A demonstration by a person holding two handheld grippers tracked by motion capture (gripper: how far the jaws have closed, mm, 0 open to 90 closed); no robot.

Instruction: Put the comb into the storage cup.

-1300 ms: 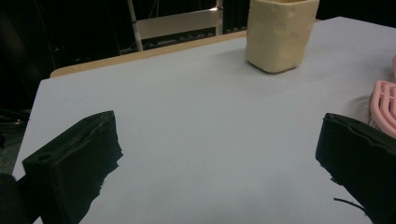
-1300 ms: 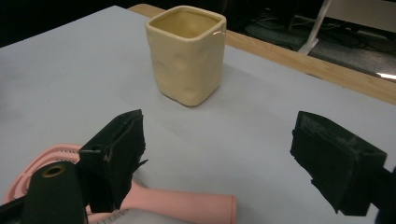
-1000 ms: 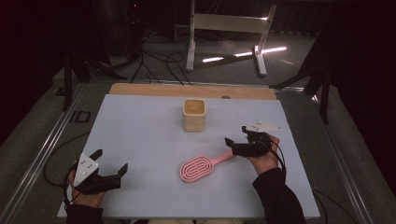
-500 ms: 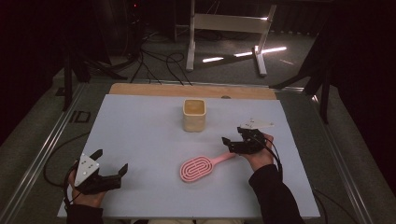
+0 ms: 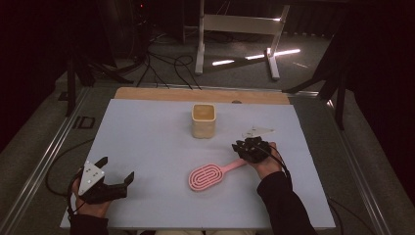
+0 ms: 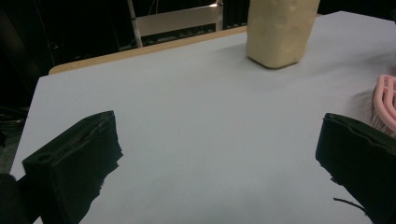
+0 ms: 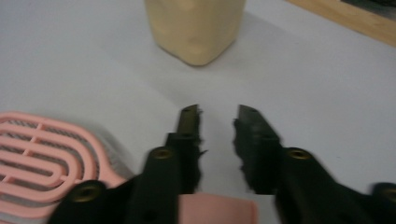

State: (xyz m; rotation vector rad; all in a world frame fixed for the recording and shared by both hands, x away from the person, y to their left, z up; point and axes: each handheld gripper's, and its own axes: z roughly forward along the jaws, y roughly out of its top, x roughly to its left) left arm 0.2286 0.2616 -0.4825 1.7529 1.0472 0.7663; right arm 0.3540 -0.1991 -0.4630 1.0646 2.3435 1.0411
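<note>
Jaws of the right gripper (image 7: 217,116) have just been closing around the brush (image 5: 211,175) handle; the lift is still waiting. Left gripper (image 5: 113,183) is idling, jaws wide.

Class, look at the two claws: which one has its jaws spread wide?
The left claw, low at the table's left, jaws wide over bare tabletop. The right claw has been closing; its jaws stand narrow at the pink hairbrush handle.

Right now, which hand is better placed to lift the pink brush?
The right. Its gripper sits over the brush handle, with the jaws closing around it. The left gripper waits open near the table's front corner, apart from the brush.
</note>
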